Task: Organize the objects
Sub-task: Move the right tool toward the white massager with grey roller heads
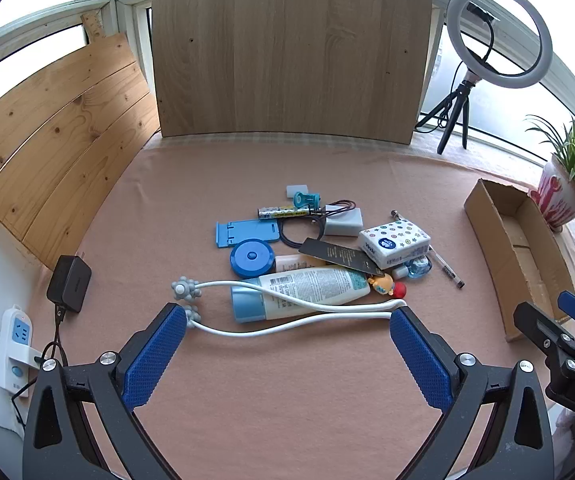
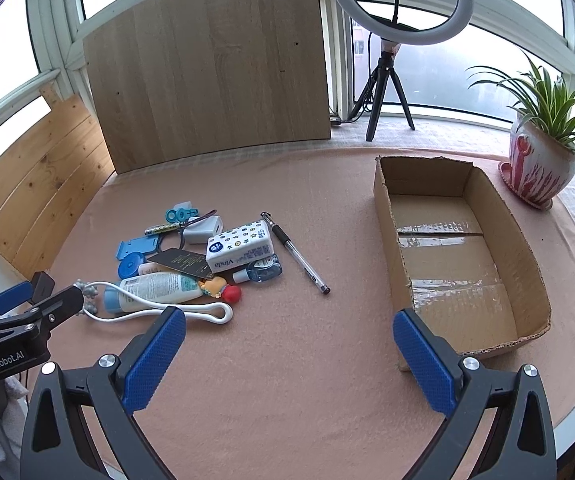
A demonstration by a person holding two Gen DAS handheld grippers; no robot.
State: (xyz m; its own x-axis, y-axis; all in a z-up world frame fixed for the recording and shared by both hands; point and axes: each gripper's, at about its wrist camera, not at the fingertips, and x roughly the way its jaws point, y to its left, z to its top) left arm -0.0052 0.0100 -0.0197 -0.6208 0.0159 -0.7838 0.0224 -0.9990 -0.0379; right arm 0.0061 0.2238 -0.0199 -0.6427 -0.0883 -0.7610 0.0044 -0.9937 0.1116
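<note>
A heap of small objects lies mid-table: a white lotion tube point(image 1: 311, 290) with a blue cap, a white looped massager point(image 1: 287, 312), a tissue pack point(image 1: 395, 242), a blue phone stand point(image 1: 247, 232), a round blue tape measure point(image 1: 252, 258), a pen point(image 2: 301, 258), a battery point(image 1: 283, 211). An empty cardboard box point(image 2: 519, 248) stands to the right. My left gripper point(image 1: 287, 330) hovers open just in front of the massager. My right gripper point(image 2: 289, 334) is open over bare cloth between the heap and the box, holding nothing.
A tall wooden board point(image 1: 287, 52) leans at the back, pine planks point(image 1: 55, 128) at the left. A ring light on a tripod point(image 2: 397, 12) and a potted plant point(image 2: 539, 160) stand at the back right. A black charger point(image 1: 69, 284) and a power strip point(image 1: 15, 344) lie at the left edge.
</note>
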